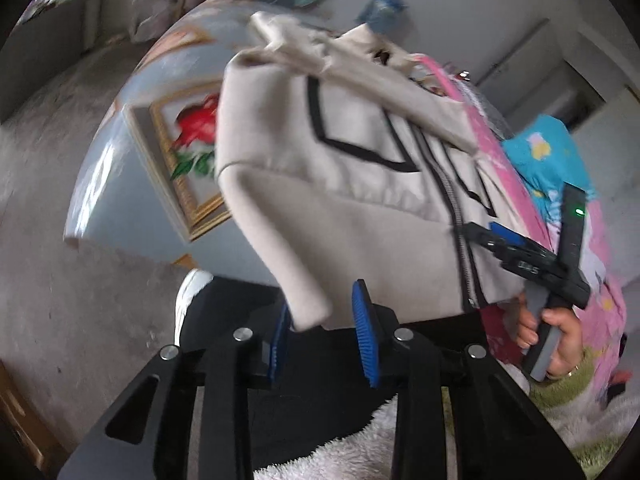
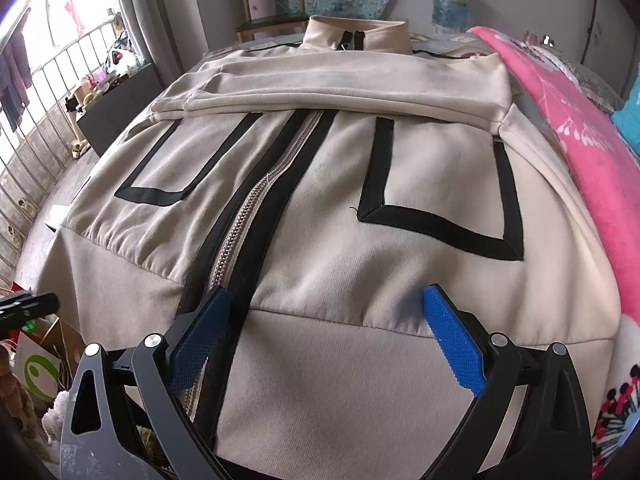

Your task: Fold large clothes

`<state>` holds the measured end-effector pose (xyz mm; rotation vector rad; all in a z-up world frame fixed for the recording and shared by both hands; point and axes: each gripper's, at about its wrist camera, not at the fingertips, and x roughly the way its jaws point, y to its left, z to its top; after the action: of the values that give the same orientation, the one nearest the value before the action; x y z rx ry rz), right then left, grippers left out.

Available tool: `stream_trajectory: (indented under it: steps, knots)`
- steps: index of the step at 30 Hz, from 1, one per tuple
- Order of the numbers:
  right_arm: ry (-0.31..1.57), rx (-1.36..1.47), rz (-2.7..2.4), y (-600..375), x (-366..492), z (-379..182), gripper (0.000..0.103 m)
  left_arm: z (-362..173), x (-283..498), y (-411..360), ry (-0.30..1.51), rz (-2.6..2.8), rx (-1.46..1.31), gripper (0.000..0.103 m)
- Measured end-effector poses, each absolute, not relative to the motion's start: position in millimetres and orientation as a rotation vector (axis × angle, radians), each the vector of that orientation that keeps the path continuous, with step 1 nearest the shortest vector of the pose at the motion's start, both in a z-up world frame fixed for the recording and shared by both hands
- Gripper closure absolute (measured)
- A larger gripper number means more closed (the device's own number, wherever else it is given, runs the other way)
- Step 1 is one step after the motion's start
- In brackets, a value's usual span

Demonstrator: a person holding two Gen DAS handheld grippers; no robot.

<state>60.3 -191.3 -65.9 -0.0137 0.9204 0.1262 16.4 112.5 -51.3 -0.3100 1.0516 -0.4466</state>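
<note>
A beige zip jacket (image 2: 328, 216) with black trim lies front-up on the table, its sleeves folded across the chest (image 2: 344, 88). My right gripper (image 2: 324, 336) is open, its blue pads either side of the hem band near the zipper (image 2: 236, 224), just above the cloth. In the left wrist view the jacket (image 1: 340, 184) hangs over the table edge; my left gripper (image 1: 324, 340) is open with the jacket's lower corner (image 1: 308, 312) between its pads. The right gripper (image 1: 536, 256) shows at the jacket's hem.
A pink floral blanket (image 2: 580, 152) and blue cloth (image 2: 628, 120) lie at the table's right. The tablecloth has a rose print (image 1: 196, 128). A chair (image 2: 272, 4) and water jug (image 2: 450, 0) stand behind. Window railing (image 2: 44, 92) is at left.
</note>
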Motion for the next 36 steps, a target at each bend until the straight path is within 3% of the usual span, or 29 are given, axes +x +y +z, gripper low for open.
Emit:
stream_trajectory:
  steps: [14, 18, 21, 32, 36]
  knots:
    - [0.911, -0.027, 0.124, -190, 56, -66, 0.010, -69, 35, 115, 1.157, -0.336, -0.380, 0.075]
    - [0.909, -0.011, 0.113, -199, 47, -59, 0.010, -65, 33, 112, 1.147, -0.298, -0.303, 0.090]
    - [0.904, 0.087, 0.110, -228, 33, -49, 0.014, -61, 33, 112, 1.137, -0.297, -0.286, 0.092]
    - [0.929, 0.259, -0.129, -327, -22, -40, 0.047, -58, 33, 104, 1.136, -0.295, -0.182, 0.092]
    - [0.966, 0.274, -0.155, -330, -27, -51, 0.051, -53, 31, 102, 1.120, -0.309, -0.157, 0.092]
